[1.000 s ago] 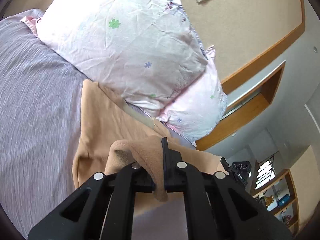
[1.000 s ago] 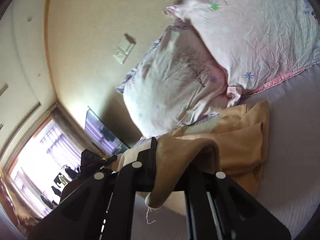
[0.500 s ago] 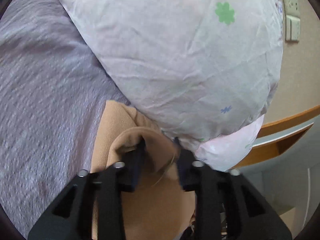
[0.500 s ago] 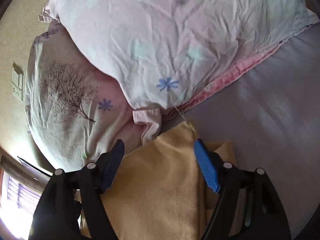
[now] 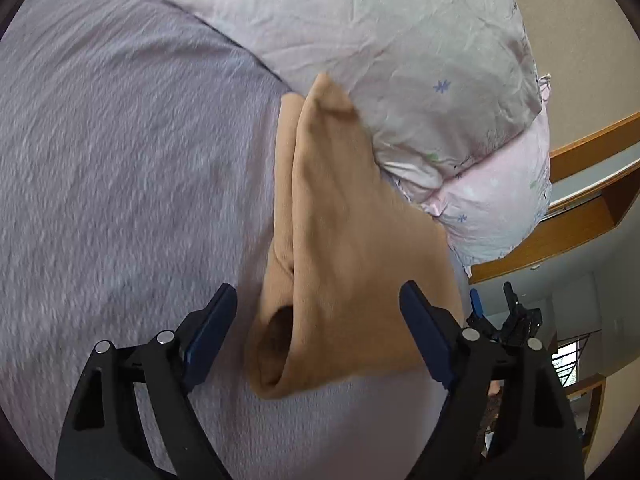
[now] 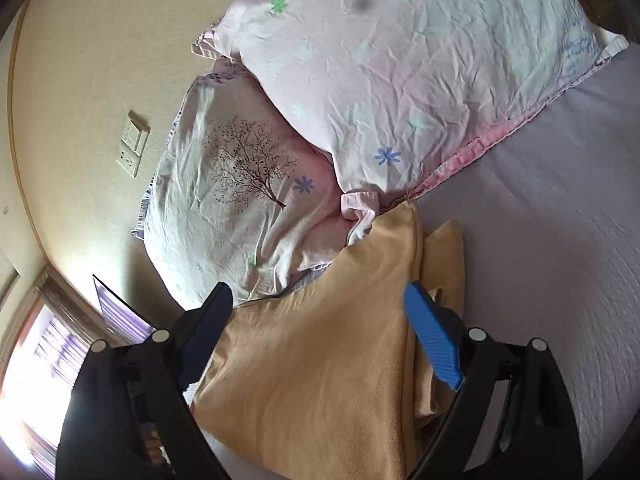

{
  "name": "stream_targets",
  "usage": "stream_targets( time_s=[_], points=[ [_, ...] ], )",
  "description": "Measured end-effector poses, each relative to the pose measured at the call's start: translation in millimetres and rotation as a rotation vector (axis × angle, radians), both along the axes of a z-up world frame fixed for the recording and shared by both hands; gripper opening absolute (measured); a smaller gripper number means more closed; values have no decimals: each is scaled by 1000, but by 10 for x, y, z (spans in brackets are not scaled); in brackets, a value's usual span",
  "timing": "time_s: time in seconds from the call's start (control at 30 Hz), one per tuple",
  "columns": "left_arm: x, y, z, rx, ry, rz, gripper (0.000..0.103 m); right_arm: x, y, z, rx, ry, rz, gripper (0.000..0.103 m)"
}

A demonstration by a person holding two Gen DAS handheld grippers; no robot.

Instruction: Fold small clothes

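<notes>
A tan garment (image 5: pixel 352 248) lies folded over itself on the grey-purple bed sheet (image 5: pixel 120 160), its far tip against the pillows. It also shows in the right wrist view (image 6: pixel 320 360). My left gripper (image 5: pixel 320 312) is open, its blue-padded fingers (image 5: pixel 212 332) apart on either side of the garment's near end, holding nothing. My right gripper (image 6: pixel 320 312) is open too, its fingers (image 6: pixel 432 340) spread over the garment, not gripping it.
Two pink-white floral pillows (image 6: pixel 400 80) (image 6: pixel 248 200) lie at the head of the bed against a beige wall with a switch plate (image 6: pixel 132 148). A wooden ledge (image 5: pixel 580 220) and shelves are to the right. A bright window (image 6: pixel 32 360) is at left.
Both grippers were shut on the tan garment a second ago, carried it toward the pillows, opened and let it drop. They have pulled back a little and the garment lies folded.
</notes>
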State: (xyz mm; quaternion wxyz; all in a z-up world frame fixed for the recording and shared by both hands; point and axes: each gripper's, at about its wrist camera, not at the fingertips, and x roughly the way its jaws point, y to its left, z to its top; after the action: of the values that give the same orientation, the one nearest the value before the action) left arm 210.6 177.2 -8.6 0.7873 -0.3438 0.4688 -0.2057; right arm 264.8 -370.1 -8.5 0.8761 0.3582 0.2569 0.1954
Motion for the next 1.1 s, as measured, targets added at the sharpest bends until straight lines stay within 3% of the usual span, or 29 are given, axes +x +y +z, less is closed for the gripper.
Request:
stream_targets(
  time_s=[0.07, 0.13, 0.2, 0.23, 0.27, 0.33, 0.5, 0.63, 0.7, 0.8, 0.87, 0.93, 1.0, 1.03, 1.07, 1.1],
  points=[
    [-22, -66, 15, 17, -11, 2, 82, -2, 3, 29, -27, -13, -13, 88],
    [-54, -122, -24, 4, 2, 28, 69, -77, 10, 64, -19, -24, -5, 88],
    [-68, -156, -107, -42, 49, 81, 39, -95, 19, 59, -7, -22, 5, 88],
    [-68, -146, -163, -103, 79, 93, 14, -103, 14, 55, 3, -19, 16, 88],
    [-44, -163, -191, -145, 86, 108, 13, -110, 2, 47, 15, -15, 25, 88],
    [-25, -194, -65, -150, 40, 115, 10, -111, -24, 39, 37, -10, 27, 88],
    [131, -659, 608, -138, -116, 25, 10, -145, -140, 47, 113, -31, 10, 88],
    [333, -1634, 1027, -124, -221, -173, 9, -140, -225, 37, 157, -29, -6, 88],
    [369, -2319, 1042, -104, -235, -320, 9, -163, -272, 48, 125, -30, -39, 88],
    [336, -3282, 808, 11, -175, -549, 10, -185, -375, 15, 103, -11, -83, 88],
    [244, -3624, 641, 59, -131, -652, 10, -199, -468, -35, 138, 3, -103, 88],
    [179, -3642, 568, 31, -107, -686, 13, -213, -542, -69, 160, 14, -117, 88],
    [168, -3388, 600, -49, -118, -658, 14, -235, -568, -50, 152, 8, -120, 88],
    [169, -3206, 640, -54, -132, -614, 23, -257, -571, -21, 137, 3, -123, 88],
    [168, -3000, 682, -47, -149, -562, 45, -289, -566, 17, 114, 0, -120, 88],
    [172, -2808, 710, -33, -165, -510, 55, -343, -546, 71, 82, -8, -109, 88]
  ],
)
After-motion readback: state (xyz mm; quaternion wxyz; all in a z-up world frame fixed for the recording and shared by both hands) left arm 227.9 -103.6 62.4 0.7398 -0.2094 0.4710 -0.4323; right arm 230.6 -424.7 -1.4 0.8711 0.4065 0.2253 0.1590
